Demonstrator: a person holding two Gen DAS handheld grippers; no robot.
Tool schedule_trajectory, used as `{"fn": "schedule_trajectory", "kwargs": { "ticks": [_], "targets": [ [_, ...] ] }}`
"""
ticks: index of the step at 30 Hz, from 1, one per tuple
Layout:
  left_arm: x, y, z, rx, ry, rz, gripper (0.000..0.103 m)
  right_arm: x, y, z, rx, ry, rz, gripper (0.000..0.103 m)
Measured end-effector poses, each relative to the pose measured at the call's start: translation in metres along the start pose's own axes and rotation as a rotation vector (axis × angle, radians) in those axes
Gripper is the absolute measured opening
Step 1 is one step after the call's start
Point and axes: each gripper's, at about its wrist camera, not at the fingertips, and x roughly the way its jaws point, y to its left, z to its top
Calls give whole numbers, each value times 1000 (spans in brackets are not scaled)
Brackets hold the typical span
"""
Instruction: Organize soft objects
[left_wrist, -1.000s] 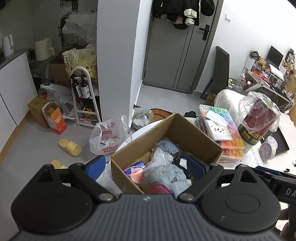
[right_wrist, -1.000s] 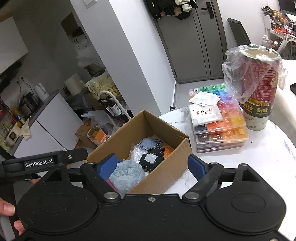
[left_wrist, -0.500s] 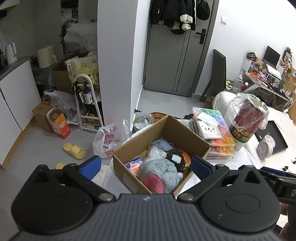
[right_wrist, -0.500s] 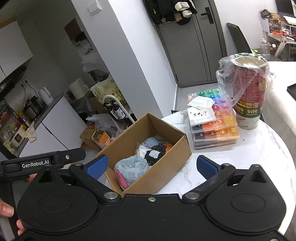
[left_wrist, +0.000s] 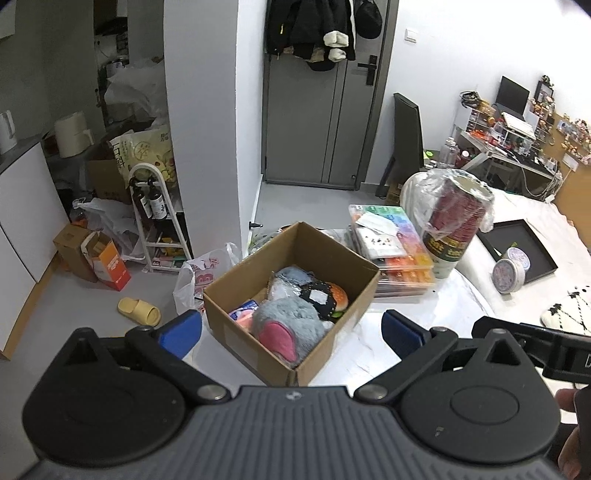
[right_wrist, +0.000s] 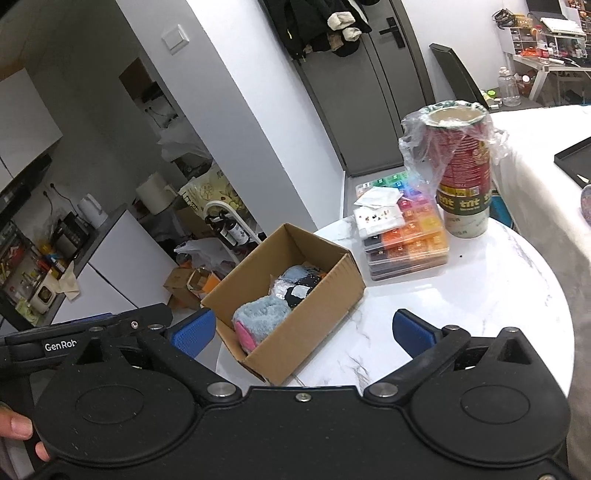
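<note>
From the left wrist camera, the left gripper (left_wrist: 291, 330) hung above the near edge of the round white table (left_wrist: 424, 314), its blue fingers (left_wrist: 181, 328) spread wide with nothing between them. Straight ahead sat the cardboard box (left_wrist: 255, 347), open at the top and packed with soft things: a grey plush toy with a pink ear (left_wrist: 291, 321) at the near end, a burger-shaped plush (left_wrist: 332, 295) behind it, and a pale blue fuzzy piece (left_wrist: 291, 275) toward the far wall. Just right of the box lay a stack of colourful bead cases (left_wrist: 399, 258), and beside that stood a sleeve of red paper cups (left_wrist: 454, 229) wrapped in plastic.

Over to the right wrist camera: the right gripper (right_wrist: 303, 330) was also parted wide and carried nothing, poised over the marble tabletop near the box's (right_wrist: 321, 291) near corner. The grey plush (right_wrist: 258, 314) showed inside at the near end, pink patch facing out. The bead cases (right_wrist: 406, 240) and cup sleeve (right_wrist: 461, 173) stood beyond, well apart from the fingers.
</note>
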Motion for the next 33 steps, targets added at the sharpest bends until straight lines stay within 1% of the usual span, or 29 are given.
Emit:
{"fn": "schedule_trajectory", "kwargs": {
  "ticks": [6, 12, 24, 30, 33],
  "targets": [
    [-19, -7, -6, 7, -17, -14, 103, -19, -1, -3, -23, -7, -3, 103],
    [-36, -11, -10, 32, -28, -13, 103, -37, 2, -7, -41, -24, -14, 103],
    [-64, -11, -20, 59, -53, -32, 103, -61, 9, -18, -61, -26, 9, 103],
    [-76, -9, -29, 70, -55, -24, 103, -71, 11, -26, -78, -19, -2, 103],
    [-81, -8, -35, 74, -55, -13, 103, -76, 7, -31, -66, -20, -11, 103]
  ]
}}
